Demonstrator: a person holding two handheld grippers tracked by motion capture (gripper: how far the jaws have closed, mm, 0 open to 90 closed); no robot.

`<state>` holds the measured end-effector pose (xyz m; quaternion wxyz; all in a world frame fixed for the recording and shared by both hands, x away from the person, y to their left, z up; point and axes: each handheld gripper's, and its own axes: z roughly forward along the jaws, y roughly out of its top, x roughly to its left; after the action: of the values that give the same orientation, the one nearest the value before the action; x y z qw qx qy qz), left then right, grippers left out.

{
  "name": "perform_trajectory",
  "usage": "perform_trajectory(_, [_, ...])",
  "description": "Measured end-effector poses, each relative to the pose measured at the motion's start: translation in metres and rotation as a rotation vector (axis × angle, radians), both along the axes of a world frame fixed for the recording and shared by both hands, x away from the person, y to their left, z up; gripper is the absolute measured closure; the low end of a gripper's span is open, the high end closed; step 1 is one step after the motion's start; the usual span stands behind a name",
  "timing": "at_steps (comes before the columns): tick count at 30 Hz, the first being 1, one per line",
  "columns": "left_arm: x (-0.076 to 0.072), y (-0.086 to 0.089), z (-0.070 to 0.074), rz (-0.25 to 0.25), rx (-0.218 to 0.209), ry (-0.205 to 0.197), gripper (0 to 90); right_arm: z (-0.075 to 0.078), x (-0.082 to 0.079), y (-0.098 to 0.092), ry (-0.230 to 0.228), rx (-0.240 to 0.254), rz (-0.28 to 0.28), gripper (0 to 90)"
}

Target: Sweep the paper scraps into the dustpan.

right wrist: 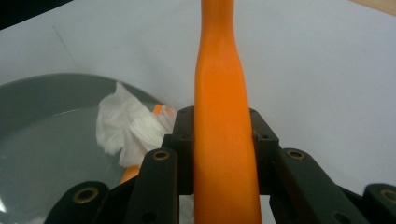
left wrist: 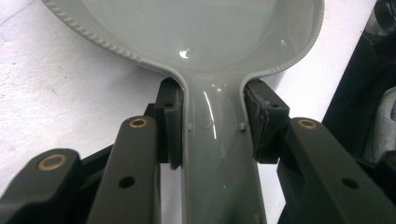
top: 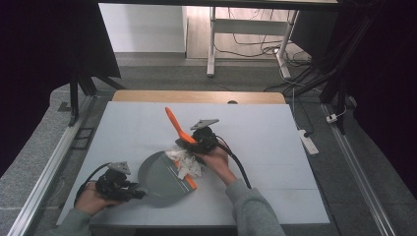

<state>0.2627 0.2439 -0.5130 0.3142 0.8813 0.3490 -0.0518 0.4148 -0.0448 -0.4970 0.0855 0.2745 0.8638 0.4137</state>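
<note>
A grey dustpan lies flat on the white table. My left gripper is shut on its handle at the near left. In the left gripper view both pads press the sides of the dustpan handle. My right gripper is shut on an orange brush, whose handle slants up and away to the left. In the right gripper view the orange handle runs up between the jaws. Crumpled white paper lies at the pan's right rim, against the brush's lower end. It lies partly on the grey pan.
The white table top has bare room on the right and at the back, ending in a wooden strip. A white power strip lies on the floor to the right. Desk legs and cables stand beyond the table.
</note>
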Motion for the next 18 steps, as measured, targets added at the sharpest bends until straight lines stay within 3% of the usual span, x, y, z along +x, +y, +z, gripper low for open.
perform_trajectory(13, [0.0, 0.001, 0.0, 0.001, 0.001, -0.002, 61.1, 0.003, -0.026, 0.016, -0.014, 0.0, 0.136, 70.3])
perform_trajectory(18, [0.0, 0.002, 0.0, 0.004, 0.002, -0.003, 61.1, 0.011, -0.031, 0.009, -0.047, 0.038, 0.15, 70.3])
